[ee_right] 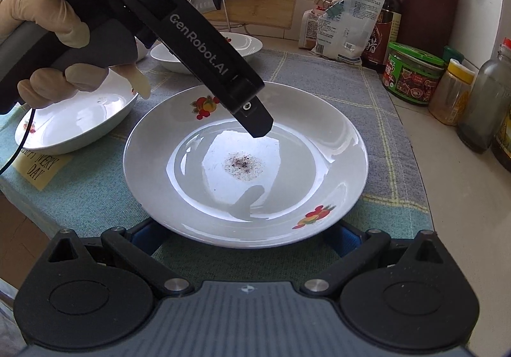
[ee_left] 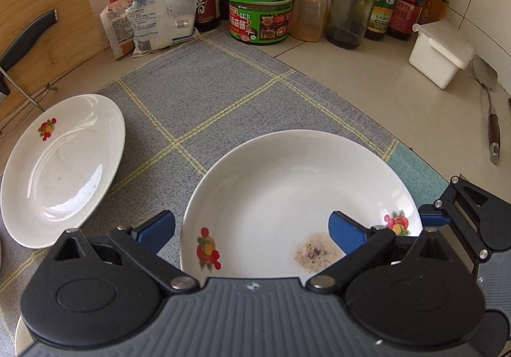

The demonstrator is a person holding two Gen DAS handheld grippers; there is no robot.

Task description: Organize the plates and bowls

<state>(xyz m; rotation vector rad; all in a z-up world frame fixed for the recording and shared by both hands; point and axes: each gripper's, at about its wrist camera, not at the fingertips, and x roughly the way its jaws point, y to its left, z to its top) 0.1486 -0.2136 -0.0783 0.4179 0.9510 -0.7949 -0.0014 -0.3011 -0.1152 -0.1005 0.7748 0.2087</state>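
Big gray checked cloth [ee_left: 204, 95] spread flat on the counter [ee_left: 367, 79]. On the cloth, a white plate [ee_right: 246, 165] with fruit pictures and a small brown speckled stain [ee_right: 244, 162] in its middle. Just left of that plate, a second white plate [ee_left: 60, 168], well apart from it in the left wrist view. Past that plate in the right wrist view, a third dish [ee_right: 242, 47], partly hidden. Behind the stained plate, by the wall, a green-lidded jar [ee_left: 259, 13], bottles and a white bag [ee_left: 159, 2]. Left gripper [ee_left: 252, 234] spread wide over the near edge of the stained plate, one blue finger [ee_left: 346, 230] over the plate, the other off to its left. Right gripper [ee_right: 247, 237] wide apart too, blue tips on either side of the plate's near rim, low by the cloth; touching or not, hard to tell.
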